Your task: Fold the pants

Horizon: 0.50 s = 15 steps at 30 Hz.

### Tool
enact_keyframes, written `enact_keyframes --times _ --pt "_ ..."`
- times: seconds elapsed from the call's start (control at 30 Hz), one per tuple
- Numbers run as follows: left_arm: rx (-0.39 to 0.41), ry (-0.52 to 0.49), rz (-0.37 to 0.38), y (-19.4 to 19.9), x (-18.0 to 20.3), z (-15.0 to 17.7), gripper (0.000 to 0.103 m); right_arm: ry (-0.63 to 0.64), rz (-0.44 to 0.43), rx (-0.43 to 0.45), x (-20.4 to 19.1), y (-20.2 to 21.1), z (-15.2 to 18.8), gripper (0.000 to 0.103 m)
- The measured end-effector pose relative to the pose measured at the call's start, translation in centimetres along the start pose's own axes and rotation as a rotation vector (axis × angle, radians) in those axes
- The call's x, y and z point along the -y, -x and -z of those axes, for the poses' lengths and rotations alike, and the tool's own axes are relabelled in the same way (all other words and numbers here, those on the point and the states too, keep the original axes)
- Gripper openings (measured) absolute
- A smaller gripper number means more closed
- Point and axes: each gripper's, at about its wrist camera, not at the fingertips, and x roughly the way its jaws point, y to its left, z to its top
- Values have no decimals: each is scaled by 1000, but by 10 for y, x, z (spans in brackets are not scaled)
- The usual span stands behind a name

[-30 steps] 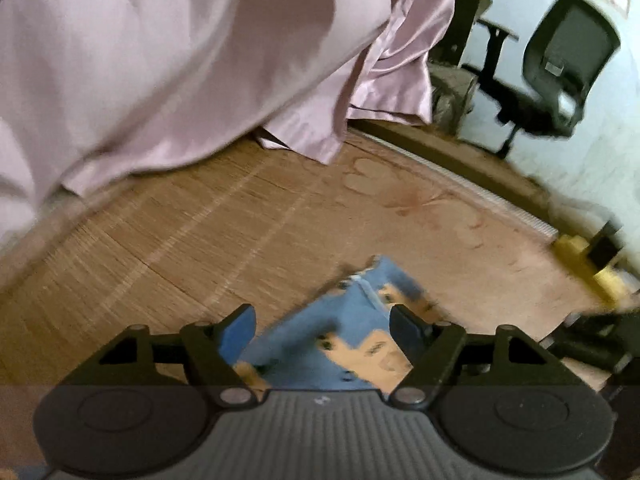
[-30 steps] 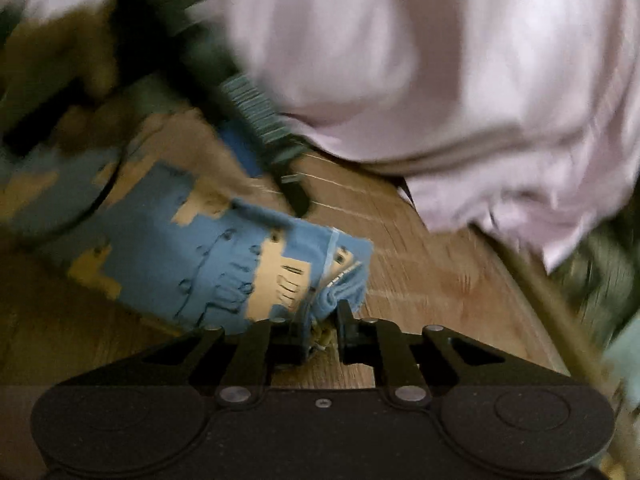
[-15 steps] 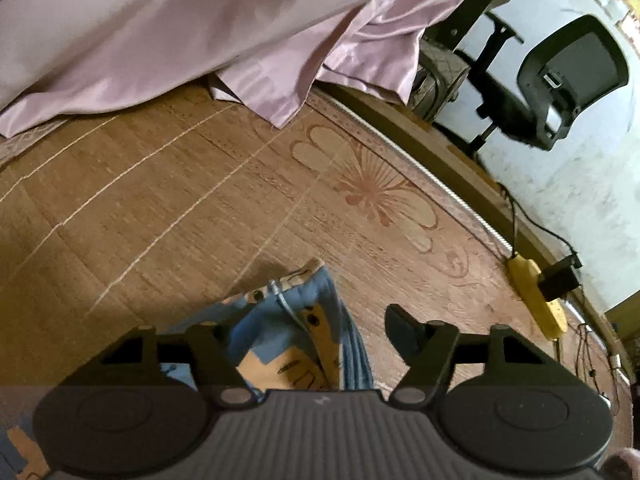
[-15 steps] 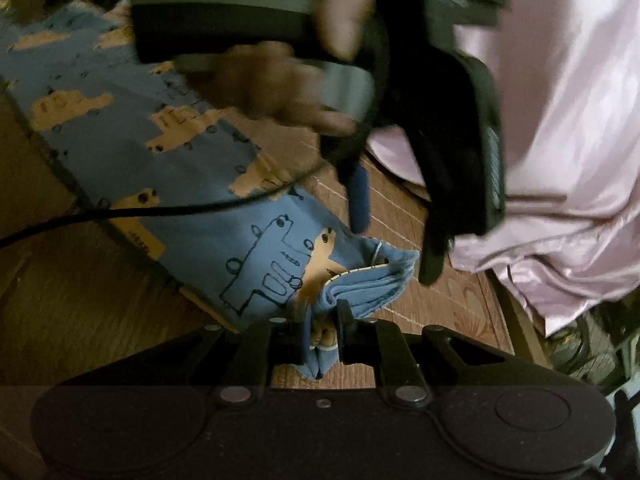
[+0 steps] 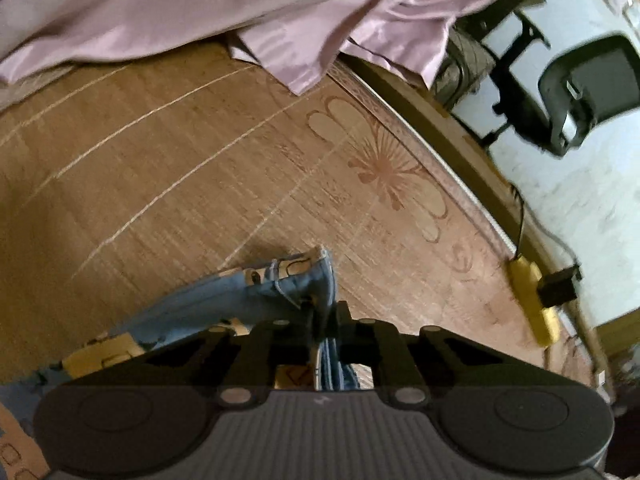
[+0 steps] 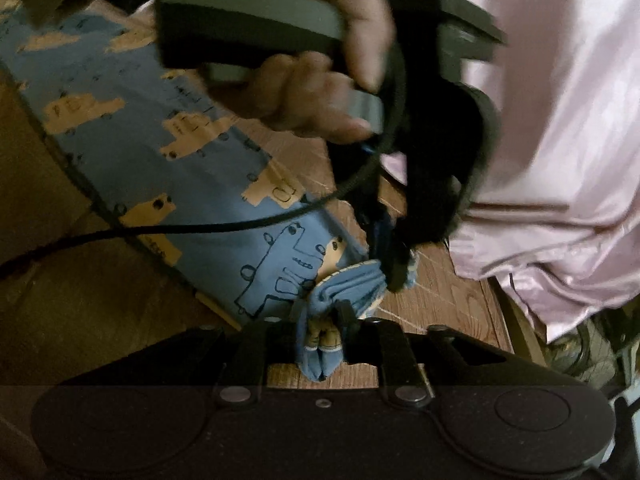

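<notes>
Both tongs pinching the same end of the pants [image 6: 168, 160]: blue cloth printed with tan trucks, spread on a woven mat [image 5: 192, 160] with a flower pattern. Left tongs [image 5: 325, 314] pressed together on a bunched hem corner, the cloth trailing back to the left and down under the tool. Right tongs [image 6: 320, 316] clamped on a folded wad of several layers, a short tail hanging down between the fingers. Seen from the right wrist: the left tool gripped by a hand [image 6: 320, 92], its tips touching the cloth just beside the right grip, a black cable [image 6: 160, 230] draped across the fabric. Rest of the pants lying flat on the mat, stretching away to the upper left in that view. Pink sheet [image 5: 240, 12] heaped along the far edge of the mat, near but apart from the pants.

Step in hand, by the look of it: corners gathered at one end, ready for a fold over. Next move likely calling for lifting both grips together, keeping the layers even, carrying the end across toward the far end of the pants and laying it flat. Worth minding: the cable on the cloth and the pink sheet close by.
</notes>
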Motion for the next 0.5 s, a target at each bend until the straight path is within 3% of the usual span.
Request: enact_keyframes --times 0.07,0.1,0.4,0.5 --pt "4 51 27 2 -11 1 10 -60 9 -14 4 1 3 57" --pt "4 79 41 3 -16 1 10 -83 10 -14 5 2 4 60" --pt "3 227 109 2 -35 2 10 -234 -17 -21 17 -8 -1 57" --pt "4 266 124 2 -37 2 9 -277 -34 -30 20 -13 -1 42"
